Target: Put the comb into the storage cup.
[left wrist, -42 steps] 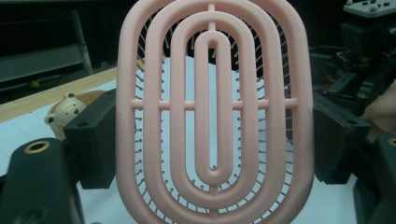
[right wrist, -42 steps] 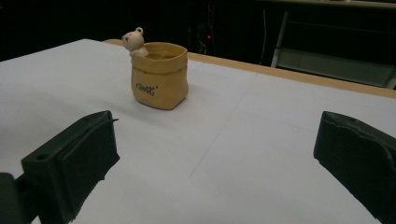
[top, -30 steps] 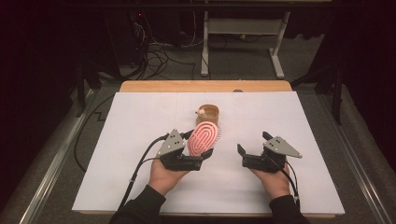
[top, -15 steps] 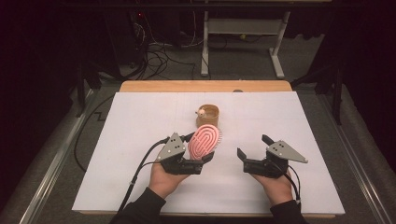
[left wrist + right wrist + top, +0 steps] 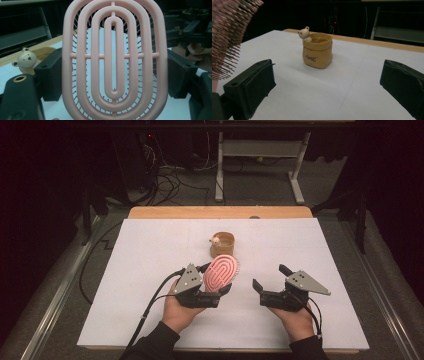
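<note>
A pink oval hairbrush (image 5: 220, 272) stands upright in my left gripper (image 5: 216, 283), just above the white sheet. In the left gripper view its ribbed back (image 5: 107, 56) faces the camera, and both black jaws press on its sides. Its bristles (image 5: 227, 37) show at the left of the right gripper view. A tan pot (image 5: 222, 246) (image 5: 318, 51) with a small bear figure (image 5: 304, 32) (image 5: 25, 60) on its rim sits just beyond the brush. My right gripper (image 5: 270, 277) (image 5: 329, 82) hovers to the right, jaws wide apart with nothing between them.
A white sheet (image 5: 150, 260) covers the table, with a wooden strip (image 5: 220, 212) along the far edge. Beyond it on the dark floor are a metal desk frame (image 5: 260, 155) and loose cables (image 5: 170, 180). Cables trail from both grippers toward the person.
The right gripper has drifted slightly toward the near edge. The left gripper and the brush have kept their place.
</note>
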`<state>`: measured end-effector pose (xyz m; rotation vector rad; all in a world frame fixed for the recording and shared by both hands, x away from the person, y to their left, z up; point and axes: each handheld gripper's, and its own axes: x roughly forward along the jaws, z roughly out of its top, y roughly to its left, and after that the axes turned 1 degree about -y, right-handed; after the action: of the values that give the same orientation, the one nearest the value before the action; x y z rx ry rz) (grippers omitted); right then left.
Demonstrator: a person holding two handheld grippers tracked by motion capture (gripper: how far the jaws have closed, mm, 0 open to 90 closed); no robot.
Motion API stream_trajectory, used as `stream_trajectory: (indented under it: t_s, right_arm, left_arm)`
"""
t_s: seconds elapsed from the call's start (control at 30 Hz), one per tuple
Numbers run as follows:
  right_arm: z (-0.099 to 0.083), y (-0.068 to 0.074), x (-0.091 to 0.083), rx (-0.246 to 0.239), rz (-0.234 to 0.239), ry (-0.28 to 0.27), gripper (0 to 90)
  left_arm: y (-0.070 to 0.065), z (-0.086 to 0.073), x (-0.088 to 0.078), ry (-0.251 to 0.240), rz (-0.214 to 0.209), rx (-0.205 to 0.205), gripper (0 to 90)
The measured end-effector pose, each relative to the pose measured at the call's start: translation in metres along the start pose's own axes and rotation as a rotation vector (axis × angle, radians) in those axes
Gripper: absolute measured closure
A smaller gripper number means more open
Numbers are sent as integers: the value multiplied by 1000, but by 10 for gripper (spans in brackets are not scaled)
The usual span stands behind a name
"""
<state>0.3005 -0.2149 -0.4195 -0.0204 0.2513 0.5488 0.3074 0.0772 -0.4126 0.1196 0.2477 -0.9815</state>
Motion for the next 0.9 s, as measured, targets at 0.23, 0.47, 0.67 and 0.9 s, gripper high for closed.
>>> stream_trajectory:
  t_s: [0.23,0.47,0.67,0.9]
  right_arm:
    - [9,8,-4,26,35,-20,2]
    - [17,16,-7,45,68,-47,2]
    - [24,20,-10,58,85,-67,2]
    - [32,28,-13,71,125,-92,2]
  left_arm:
    - [-4,1,-1,2,10,10,182]
    - [-6,-1,2,11,17,19,182]
    - [-8,0,3,7,23,16,182]
    - [-15,1,4,7,40,24,182]
